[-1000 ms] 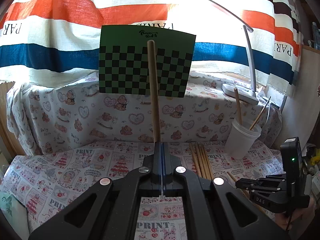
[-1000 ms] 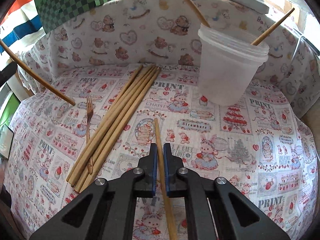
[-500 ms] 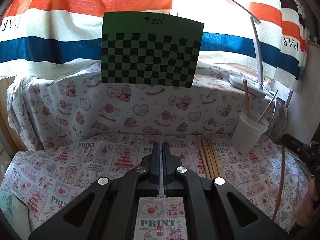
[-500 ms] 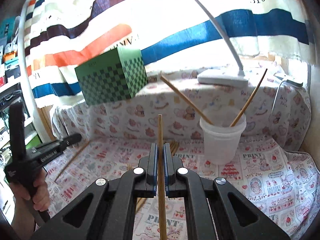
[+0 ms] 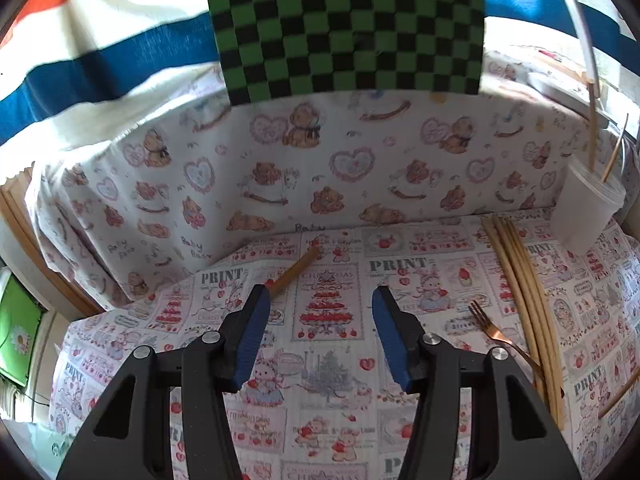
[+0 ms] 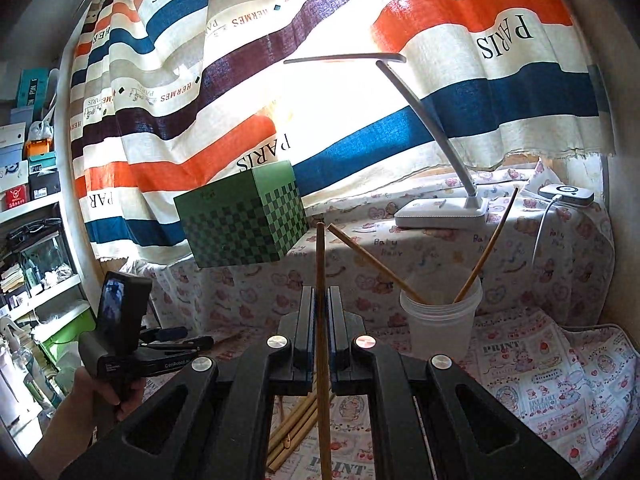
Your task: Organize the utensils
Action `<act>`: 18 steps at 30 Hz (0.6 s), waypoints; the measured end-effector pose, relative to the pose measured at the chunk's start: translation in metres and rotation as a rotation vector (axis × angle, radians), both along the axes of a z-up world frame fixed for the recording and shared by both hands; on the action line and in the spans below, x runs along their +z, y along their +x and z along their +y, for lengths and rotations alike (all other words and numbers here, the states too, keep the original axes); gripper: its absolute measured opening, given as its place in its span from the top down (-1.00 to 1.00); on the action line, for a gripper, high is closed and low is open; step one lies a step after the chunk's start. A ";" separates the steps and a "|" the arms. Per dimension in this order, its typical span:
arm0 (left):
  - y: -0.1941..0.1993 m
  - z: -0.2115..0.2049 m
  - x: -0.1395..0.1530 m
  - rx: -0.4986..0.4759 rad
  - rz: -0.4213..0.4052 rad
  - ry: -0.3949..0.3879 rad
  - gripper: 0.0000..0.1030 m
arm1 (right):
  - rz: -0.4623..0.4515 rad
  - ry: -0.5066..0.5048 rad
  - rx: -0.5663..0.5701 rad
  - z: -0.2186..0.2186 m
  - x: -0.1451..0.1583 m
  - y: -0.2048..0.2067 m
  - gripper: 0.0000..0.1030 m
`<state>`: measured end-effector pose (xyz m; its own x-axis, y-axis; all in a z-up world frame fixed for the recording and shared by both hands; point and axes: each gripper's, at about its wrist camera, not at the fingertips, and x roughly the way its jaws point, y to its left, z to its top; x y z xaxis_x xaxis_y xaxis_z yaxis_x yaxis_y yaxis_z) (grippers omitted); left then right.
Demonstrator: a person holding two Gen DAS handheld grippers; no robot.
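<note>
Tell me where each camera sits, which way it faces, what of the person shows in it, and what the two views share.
Left wrist: on the left gripper, angled down at the printed tablecloth; its blue jaws have just been opening, nothing between them, a loose chopstick beyond.
Right wrist: on the right gripper, facing nearly level toward the striped curtain and desk lamp; jaws shut on a held chopstick; the person's left hand shows.
Shared: plastic cup, checkered box, chopstick bundle.
</note>
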<state>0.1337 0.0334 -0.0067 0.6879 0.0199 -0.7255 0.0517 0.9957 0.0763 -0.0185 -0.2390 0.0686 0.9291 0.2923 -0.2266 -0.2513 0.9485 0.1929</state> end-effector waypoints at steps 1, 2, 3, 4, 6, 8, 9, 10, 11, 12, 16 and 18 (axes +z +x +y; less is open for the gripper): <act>0.013 0.006 -0.003 -0.007 0.039 -0.001 -0.05 | 0.000 0.009 0.000 -0.002 0.000 0.000 0.88; 0.026 0.011 -0.005 0.002 0.064 0.024 -0.07 | -0.001 0.018 0.001 -0.005 0.001 0.000 0.88; 0.038 0.015 -0.007 0.025 0.076 0.068 -0.08 | -0.001 0.025 -0.001 -0.007 0.002 0.000 0.88; 0.048 0.020 -0.008 0.047 0.085 0.105 -0.12 | 0.001 0.031 -0.003 -0.009 0.002 0.000 0.88; 0.065 0.029 -0.014 0.068 0.133 0.120 -0.20 | 0.003 0.043 -0.005 -0.012 0.003 0.000 0.88; 0.077 0.039 -0.023 0.076 0.199 0.086 -0.23 | 0.003 0.045 -0.006 -0.013 0.003 0.000 0.88; 0.081 0.043 -0.028 0.078 0.225 0.064 -0.24 | 0.002 0.043 -0.010 -0.012 0.003 0.000 0.88; 0.085 0.047 -0.032 0.082 0.241 0.045 -0.24 | 0.002 0.042 -0.012 -0.013 0.003 0.000 0.88; 0.088 0.051 -0.036 0.090 0.251 0.033 -0.24 | 0.004 0.043 -0.011 -0.013 0.003 0.000 0.88; 0.090 0.054 -0.039 0.100 0.259 0.023 -0.21 | 0.004 0.045 -0.011 -0.013 0.003 0.000 0.88; 0.090 0.061 -0.040 0.085 0.249 -0.101 0.63 | 0.004 0.048 -0.009 -0.014 0.003 0.000 0.88; 0.090 0.057 -0.041 0.071 0.254 -0.110 0.77 | 0.003 0.048 -0.010 -0.014 0.003 0.000 0.88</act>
<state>0.2235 0.0907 -0.0477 0.4832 -0.0269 -0.8751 -0.0146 0.9991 -0.0388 -0.0184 -0.2529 0.0718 0.9313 0.2939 -0.2152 -0.2417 0.9406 0.2386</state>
